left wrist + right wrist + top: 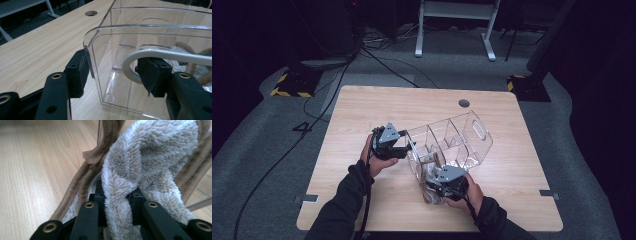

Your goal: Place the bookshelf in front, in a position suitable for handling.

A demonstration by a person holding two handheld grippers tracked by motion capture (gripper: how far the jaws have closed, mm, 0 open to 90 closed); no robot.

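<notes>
In the right gripper view, the right gripper (117, 202) has its jaws clamped on a fluffy white towel (140, 165) with brown edging, low in the frame. The left gripper view shows the left gripper (115, 71) with its jaws straddling the near wall of a clear divided organizer (150, 32), not visibly pinching it. From above, the organizer lies tipped at the desk (362, 110) centre, its compartments holding nothing visible.

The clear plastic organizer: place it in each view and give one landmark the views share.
High view: clear plastic organizer at table centre, between both grippers.
Left gripper view: its near wall fills the right half, between the fingers.
Right gripper view: an edge at top, behind the towel.
Shared landmark: the wooden tabletop.
</notes>
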